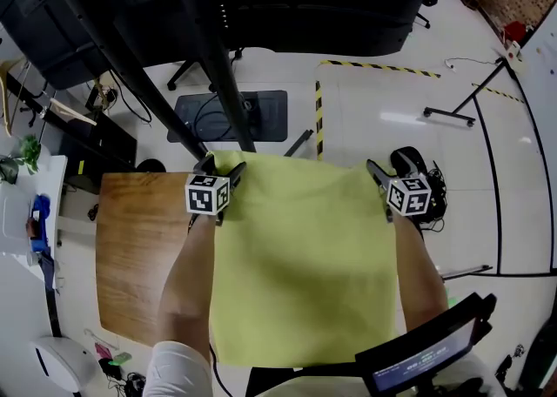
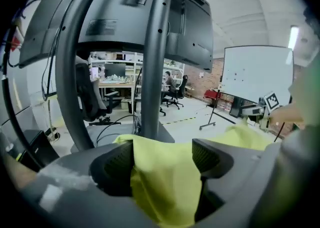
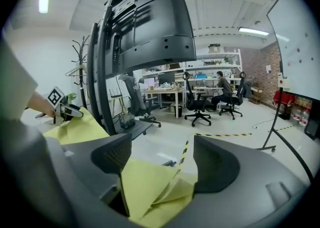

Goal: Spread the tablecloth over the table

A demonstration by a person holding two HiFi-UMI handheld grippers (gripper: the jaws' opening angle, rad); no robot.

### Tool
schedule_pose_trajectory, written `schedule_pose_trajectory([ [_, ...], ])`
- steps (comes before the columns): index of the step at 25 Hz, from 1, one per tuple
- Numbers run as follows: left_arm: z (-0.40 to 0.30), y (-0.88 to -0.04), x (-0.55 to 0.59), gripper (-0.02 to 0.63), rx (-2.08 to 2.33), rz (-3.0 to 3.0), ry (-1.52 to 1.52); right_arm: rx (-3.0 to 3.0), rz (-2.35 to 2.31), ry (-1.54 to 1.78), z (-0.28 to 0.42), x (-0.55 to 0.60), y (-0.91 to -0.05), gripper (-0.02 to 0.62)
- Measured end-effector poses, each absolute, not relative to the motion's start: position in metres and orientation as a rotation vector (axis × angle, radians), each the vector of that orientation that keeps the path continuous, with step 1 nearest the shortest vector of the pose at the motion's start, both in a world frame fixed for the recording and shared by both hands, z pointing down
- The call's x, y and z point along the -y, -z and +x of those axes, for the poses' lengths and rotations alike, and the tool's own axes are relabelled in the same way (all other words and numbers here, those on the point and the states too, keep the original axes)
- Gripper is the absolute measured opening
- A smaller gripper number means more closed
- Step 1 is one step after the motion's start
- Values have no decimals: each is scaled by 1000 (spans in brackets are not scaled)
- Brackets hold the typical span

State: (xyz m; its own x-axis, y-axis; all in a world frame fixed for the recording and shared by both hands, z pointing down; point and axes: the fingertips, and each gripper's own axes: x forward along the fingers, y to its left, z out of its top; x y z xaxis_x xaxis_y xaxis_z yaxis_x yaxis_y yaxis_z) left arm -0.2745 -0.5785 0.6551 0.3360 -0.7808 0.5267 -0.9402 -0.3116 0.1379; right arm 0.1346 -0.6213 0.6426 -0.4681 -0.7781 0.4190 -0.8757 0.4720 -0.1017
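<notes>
A yellow tablecloth (image 1: 305, 265) lies over the right part of the wooden table (image 1: 139, 256), whose left strip is bare. My left gripper (image 1: 222, 169) is at the cloth's far left corner and my right gripper (image 1: 376, 171) at its far right corner. In the left gripper view the jaws (image 2: 162, 159) stand wide apart, with the cloth (image 2: 165, 182) bunched loosely between the pads. In the right gripper view the jaws (image 3: 162, 159) are also wide apart. A folded corner of cloth (image 3: 145, 182) lies between and under them, free of the pads.
A black monitor stand (image 1: 218, 64) with a dark floor plate (image 1: 231, 115) rises just beyond the table's far edge. Yellow-black tape (image 1: 318, 117) marks the floor. A black bag (image 1: 409, 160) sits by the right corner, a white shelf (image 1: 26, 212) stands at the left, and a screen (image 1: 426, 356) is at the near right.
</notes>
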Motion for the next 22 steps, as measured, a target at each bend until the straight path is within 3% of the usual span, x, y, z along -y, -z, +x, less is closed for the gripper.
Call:
schedule_pose_trajectory([
  [11,-284,-630,537,350,1639,2128,-407,2541,1360,-396,108,601,-596,380],
  [13,-281,-612,530,312,1651,2175,-379,2580,1339,-346,100,591,-580,380],
  [16,-280,-575,517,142,1701,2254,-296,2638,1312,-260,96,570,-552,369],
  [19,-281,-541,498,2,1744,2324,-232,2694,1314,-167,98,544,-516,151],
  [20,-279,-531,489,3,1748,2346,-219,2710,1312,-140,99,533,-505,66],
  [22,-275,-513,469,3,1744,2390,-201,2742,1299,-97,99,510,-485,12],
])
